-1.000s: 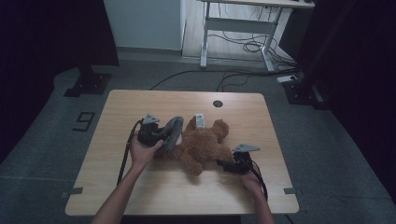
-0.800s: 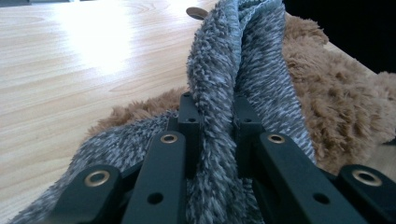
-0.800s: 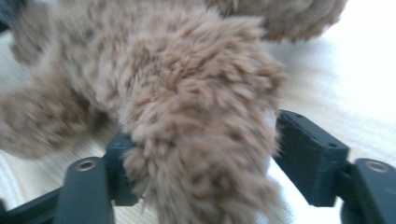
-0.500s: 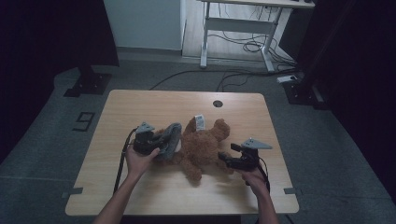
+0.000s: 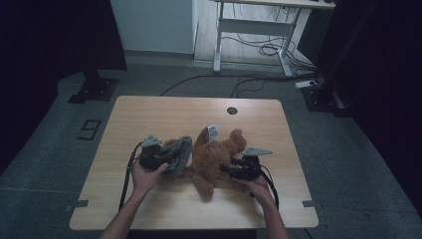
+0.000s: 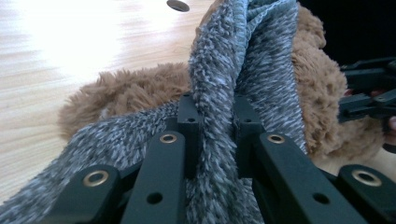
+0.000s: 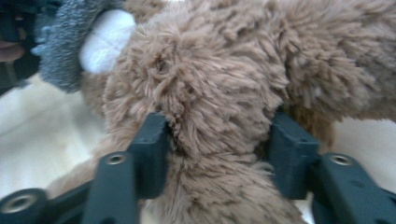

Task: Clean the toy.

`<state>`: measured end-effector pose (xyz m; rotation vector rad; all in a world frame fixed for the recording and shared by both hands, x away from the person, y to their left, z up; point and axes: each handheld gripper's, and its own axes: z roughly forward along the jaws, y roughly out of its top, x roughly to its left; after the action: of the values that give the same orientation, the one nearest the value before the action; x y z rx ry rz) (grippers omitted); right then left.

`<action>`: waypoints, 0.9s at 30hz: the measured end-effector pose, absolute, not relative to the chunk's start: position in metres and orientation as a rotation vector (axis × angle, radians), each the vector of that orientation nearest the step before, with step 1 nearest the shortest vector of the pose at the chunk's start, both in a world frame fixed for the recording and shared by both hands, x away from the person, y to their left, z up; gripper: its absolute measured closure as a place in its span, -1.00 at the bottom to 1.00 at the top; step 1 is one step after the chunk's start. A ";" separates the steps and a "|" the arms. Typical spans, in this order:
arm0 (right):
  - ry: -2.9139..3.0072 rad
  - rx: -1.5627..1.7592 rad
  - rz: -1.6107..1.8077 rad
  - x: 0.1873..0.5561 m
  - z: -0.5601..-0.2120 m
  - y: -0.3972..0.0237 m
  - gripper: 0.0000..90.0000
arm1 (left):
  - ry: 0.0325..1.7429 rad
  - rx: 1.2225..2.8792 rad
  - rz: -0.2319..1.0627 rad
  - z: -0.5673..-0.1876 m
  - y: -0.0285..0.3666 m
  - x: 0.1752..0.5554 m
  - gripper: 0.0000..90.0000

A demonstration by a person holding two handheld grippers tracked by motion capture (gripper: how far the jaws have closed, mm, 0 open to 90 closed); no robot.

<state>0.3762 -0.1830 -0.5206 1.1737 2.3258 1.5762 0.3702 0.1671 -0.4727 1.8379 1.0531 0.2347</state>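
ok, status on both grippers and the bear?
Left gripper shut on grey cloth. Right gripper jaws just closing on teddy bear limb. Nothing obstructing.

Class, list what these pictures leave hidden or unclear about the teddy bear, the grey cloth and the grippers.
- Teddy bear face: high view, too small.
- Grey cloth full shape: left gripper view, cut off by the edges.
- Right gripper pad contact: right gripper view, fur hides it.
- White tag print: too small.

One wooden bench (image 5: 149, 114), and on it one brown teddy bear (image 5: 214, 154) and one grey fuzzy cloth (image 5: 180, 154). Two hand-held tools: the left tool (image 5: 166, 158) and the right tool (image 5: 226, 169). One round hole (image 5: 231, 110) sits near the bench's far edge.
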 end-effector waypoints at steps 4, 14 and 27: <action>2.351 1.186 1.625 0.371 -0.530 -0.187 0.29 | 1.043 1.863 0.242 -0.471 0.166 0.364 0.73; 2.347 1.094 1.554 0.359 -0.535 -0.183 0.39 | 0.947 1.859 0.263 -0.430 0.138 0.355 0.72; 2.339 1.086 1.518 0.355 -0.535 -0.184 0.37 | 0.861 2.038 0.195 -0.457 0.020 0.376 0.72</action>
<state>0.3548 -0.1837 -0.5351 1.0860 2.3389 1.5180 0.3763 0.0203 -0.4572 2.0381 0.8613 0.1953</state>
